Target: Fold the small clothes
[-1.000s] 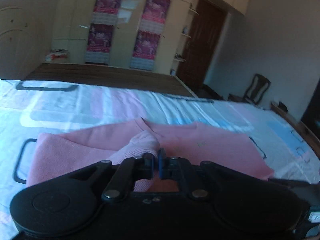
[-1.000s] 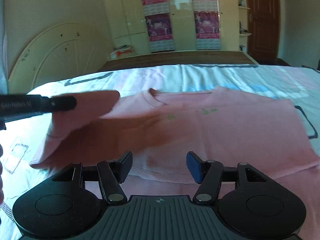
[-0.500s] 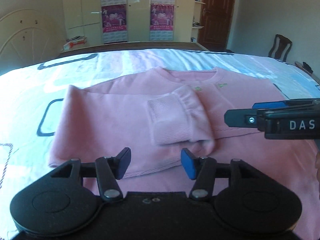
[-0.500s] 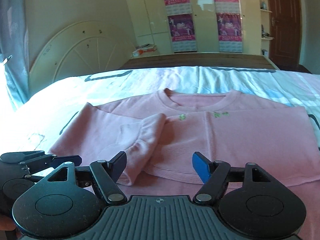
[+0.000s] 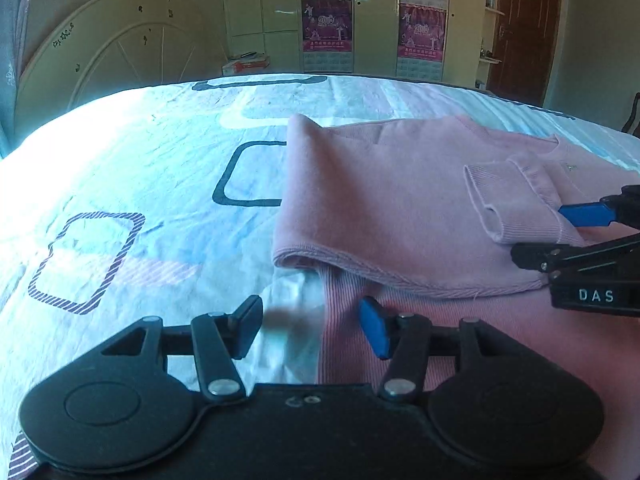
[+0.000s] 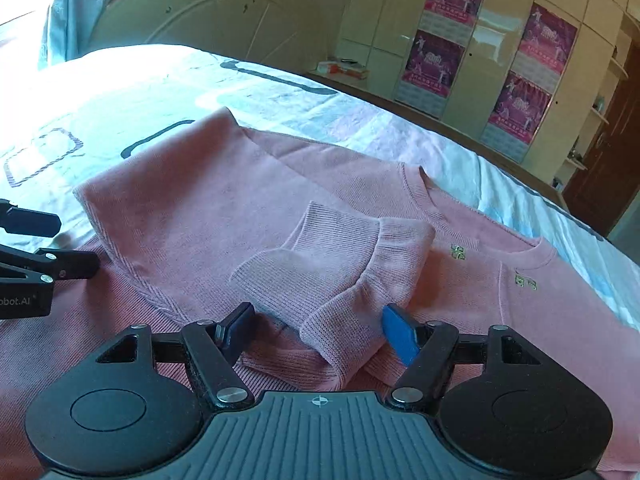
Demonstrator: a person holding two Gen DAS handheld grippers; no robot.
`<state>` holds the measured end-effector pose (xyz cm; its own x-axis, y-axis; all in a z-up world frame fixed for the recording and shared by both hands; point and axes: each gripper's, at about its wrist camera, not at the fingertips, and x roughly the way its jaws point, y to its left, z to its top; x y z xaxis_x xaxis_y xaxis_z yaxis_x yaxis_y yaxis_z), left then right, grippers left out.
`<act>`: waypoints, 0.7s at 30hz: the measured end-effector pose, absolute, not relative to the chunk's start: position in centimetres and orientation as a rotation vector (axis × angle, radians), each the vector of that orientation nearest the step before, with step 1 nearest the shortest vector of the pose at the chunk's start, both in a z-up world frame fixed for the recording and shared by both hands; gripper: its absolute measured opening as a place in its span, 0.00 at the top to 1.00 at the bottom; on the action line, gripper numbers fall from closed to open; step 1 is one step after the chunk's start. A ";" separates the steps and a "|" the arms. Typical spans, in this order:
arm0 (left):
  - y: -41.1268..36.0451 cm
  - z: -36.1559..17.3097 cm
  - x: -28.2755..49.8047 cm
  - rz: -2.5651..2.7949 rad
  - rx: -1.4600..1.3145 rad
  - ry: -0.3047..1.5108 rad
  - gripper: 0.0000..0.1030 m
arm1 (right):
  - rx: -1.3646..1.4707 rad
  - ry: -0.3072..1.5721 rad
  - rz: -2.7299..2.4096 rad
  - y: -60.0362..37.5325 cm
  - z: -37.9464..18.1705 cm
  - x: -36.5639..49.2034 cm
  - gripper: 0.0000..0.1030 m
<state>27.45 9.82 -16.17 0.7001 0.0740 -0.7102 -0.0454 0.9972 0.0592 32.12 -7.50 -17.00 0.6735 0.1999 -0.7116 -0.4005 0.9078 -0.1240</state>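
Here the pink sweatshirt [image 6: 400,216] lies flat on the bed [image 5: 160,184], its near sleeve folded across the chest so that the ribbed cuff [image 6: 340,280] rests on the body of the garment.

The right gripper [image 6: 318,330] stands with its jaws apart and nothing clamped between them. The cuff lies straight ahead of the gap, bunched into a double fold, and its lowest edge reaches down between the two fingers; whether it touches them cannot be told. Beyond the cuff, further ahead of the jaws, are the neckline and two small embroidered marks [image 6: 458,252] on the chest.

The left gripper [image 5: 312,330] is likewise wide apart and holds nothing. Its gap straddles the ribbed hem [image 5: 340,312] at the garment's edge: the blue-padded finger [image 5: 376,332] sits over the pink fabric, the dark one over the bedsheet. Just ahead of these jaws runs the folded sleeve's long edge, a raised ridge between them and the cuff.

In the left wrist view the other gripper enters from the right of the jaws, its blue pad near the cuff.

Around the bed stand a curved headboard [image 5: 112,52], a pale wardrobe [image 6: 480,40] carrying purple posters [image 6: 440,32], a small box [image 5: 244,65] on the surface behind the mattress, and a dark wooden door [image 5: 524,28].
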 end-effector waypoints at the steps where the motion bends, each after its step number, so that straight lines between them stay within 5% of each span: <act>1: 9.6 -16.3 28.0 0.072 0.041 0.787 0.50 | -0.253 0.765 0.339 -7.8 -16.9 32.3 0.60; 4: 9.3 -16.3 29.2 0.086 0.046 0.765 0.50 | -0.121 0.751 0.324 -9.6 -15.4 32.8 0.84; 9: 8.4 -16.2 30.6 0.107 0.082 0.728 0.56 | 0.087 0.687 0.240 -14.9 -12.1 33.3 0.86; 10: 8.3 -16.4 30.9 0.113 0.088 0.731 0.57 | 0.113 0.678 0.215 -16.1 -11.8 33.3 0.95; 12: 8.3 -16.7 31.0 0.114 0.084 0.741 0.65 | 0.160 0.678 0.163 -18.6 -11.5 33.5 0.94; 19: 7.1 -17.3 30.2 0.080 0.135 0.738 0.69 | 0.270 0.809 0.048 -24.4 -14.2 32.2 0.94; 21: 7.0 -17.3 30.1 0.068 0.139 0.738 0.77 | 0.337 0.824 0.096 -25.3 -14.2 31.8 0.90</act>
